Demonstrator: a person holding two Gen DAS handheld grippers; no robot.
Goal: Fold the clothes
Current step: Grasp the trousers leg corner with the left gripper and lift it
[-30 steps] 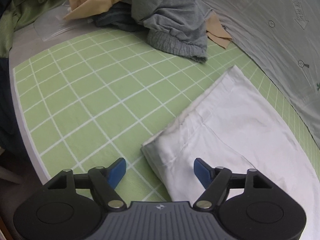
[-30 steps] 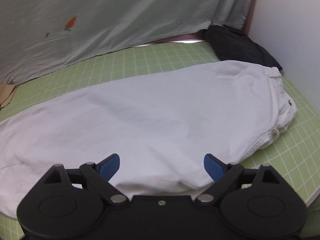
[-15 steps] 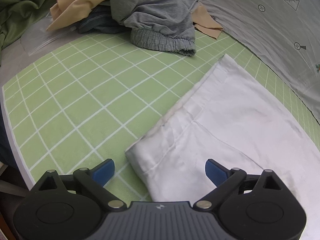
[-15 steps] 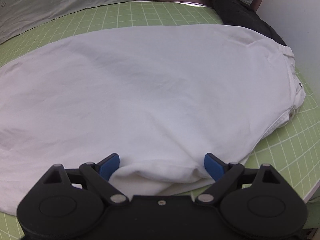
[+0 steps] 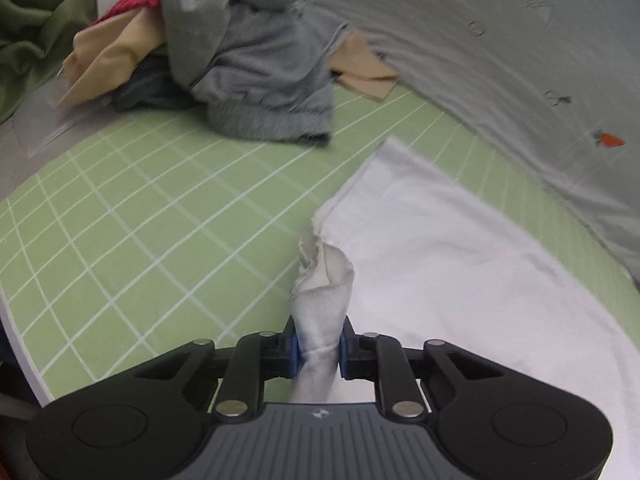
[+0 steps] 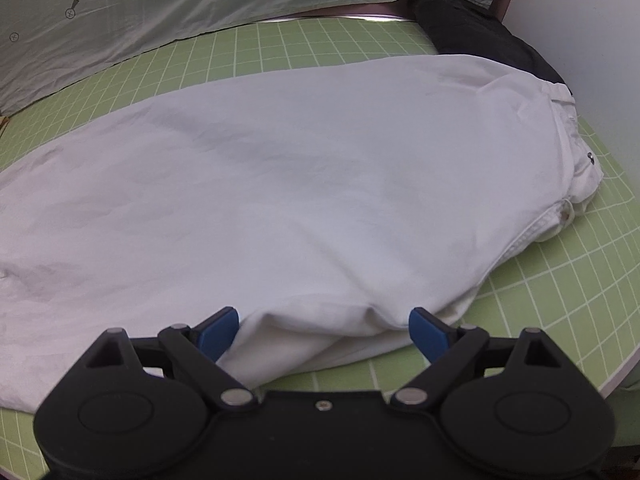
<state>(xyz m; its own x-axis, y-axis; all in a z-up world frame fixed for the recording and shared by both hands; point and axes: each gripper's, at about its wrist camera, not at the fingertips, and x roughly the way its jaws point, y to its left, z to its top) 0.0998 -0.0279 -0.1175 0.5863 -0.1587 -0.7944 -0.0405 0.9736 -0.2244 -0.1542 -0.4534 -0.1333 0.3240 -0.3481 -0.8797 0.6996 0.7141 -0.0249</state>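
White trousers (image 6: 304, 184) lie flat along the green grid mat (image 5: 132, 220), waistband at the right end in the right wrist view. My left gripper (image 5: 318, 350) is shut on the bunched hem corner of the white trousers (image 5: 460, 248), which rises a little off the mat. My right gripper (image 6: 323, 330) is open, its blue pads on either side of the trousers' near folded edge, low over the mat (image 6: 560, 280).
A heap of grey, beige, red and dark clothes (image 5: 240, 60) sits at the mat's far left. A pale grey printed sheet (image 6: 180, 4) hangs along the back. A black garment (image 6: 476, 36) lies at the far right corner. The mat's front edge (image 6: 608, 380) is close.
My left gripper has closed on the trousers' hem corner and bunched it up. My right gripper has pulled back slightly and stays open at the near edge.
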